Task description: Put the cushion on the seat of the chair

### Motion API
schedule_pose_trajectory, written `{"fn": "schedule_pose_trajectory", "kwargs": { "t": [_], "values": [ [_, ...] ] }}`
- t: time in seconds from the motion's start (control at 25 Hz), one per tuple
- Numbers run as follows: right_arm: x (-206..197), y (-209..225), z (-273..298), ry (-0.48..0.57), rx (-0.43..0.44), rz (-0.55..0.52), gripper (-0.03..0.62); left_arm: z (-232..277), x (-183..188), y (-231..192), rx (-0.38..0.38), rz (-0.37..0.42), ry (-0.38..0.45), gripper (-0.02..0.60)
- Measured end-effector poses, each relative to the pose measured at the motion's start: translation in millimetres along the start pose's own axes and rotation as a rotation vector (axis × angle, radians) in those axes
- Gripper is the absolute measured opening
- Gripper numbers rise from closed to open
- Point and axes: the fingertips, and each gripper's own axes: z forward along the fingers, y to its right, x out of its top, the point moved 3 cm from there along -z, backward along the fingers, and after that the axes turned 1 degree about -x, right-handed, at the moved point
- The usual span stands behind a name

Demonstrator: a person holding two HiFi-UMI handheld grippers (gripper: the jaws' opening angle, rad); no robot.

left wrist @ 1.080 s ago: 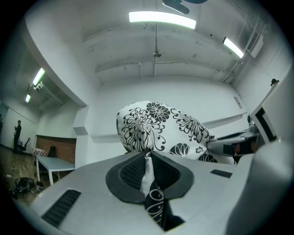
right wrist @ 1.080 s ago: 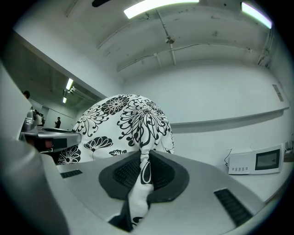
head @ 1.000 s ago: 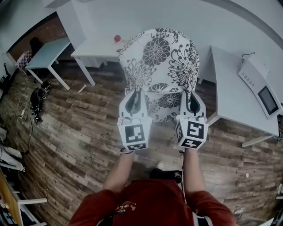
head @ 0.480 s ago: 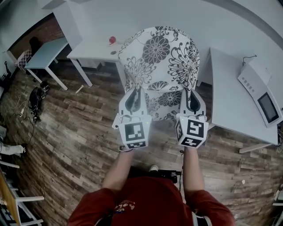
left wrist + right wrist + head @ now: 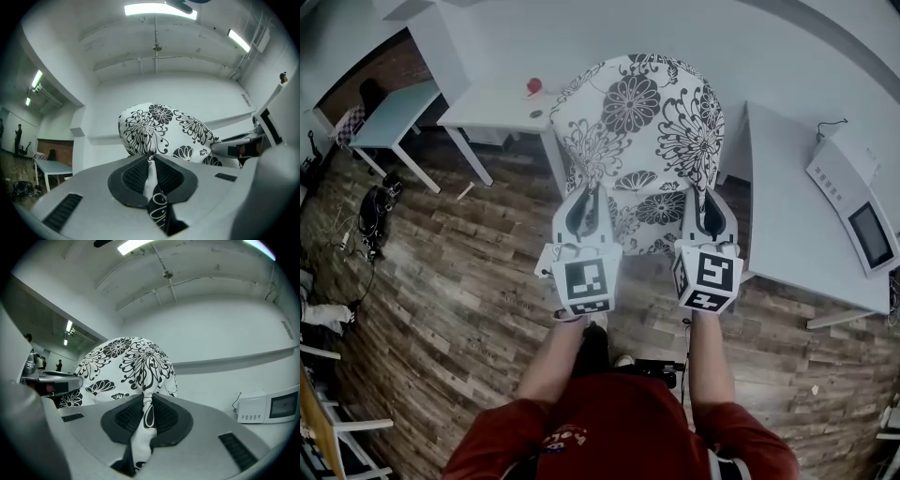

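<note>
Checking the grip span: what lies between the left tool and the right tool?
In the head view, the floral cushion stretches between the left tool and the right tool, each shut on its edge.

No words, numbers or brands can be read. The marker cubes (image 5: 584,284) carry only black-and-white square patterns; the red shirt's (image 5: 619,422) print is too blurred.

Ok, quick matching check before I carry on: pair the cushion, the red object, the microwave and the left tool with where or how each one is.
Things:
1. cushion
2. red object
3. microwave
4. left tool

States:
A. on the white table on the right
B. shut on the cushion's edge
C. on the white table at upper left
D. black-and-white floral print

Pairs: 1-D, 2-C, 3-A, 4-B.
</note>
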Motion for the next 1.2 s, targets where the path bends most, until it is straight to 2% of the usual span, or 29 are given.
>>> {"fn": "schedule_pose_trajectory", "kwargs": {
  "t": [0.24,0.76,1.2],
  "values": [
    [8,-7,-13,-0.032,-0.035,0.000,0.057,-9,9,-4,-0.040,-0.011,-0.016,0.046],
    [6,-3,-11,0.020,-0.020,-0.033,0.057,-9,4,1,-0.012,-0.013,0.035,0.046],
    [-4,-6,2,0.064,-0.047,-0.047,0.057,5,-7,-5,-0.030,-0.013,0.086,0.046]
  ]
}}
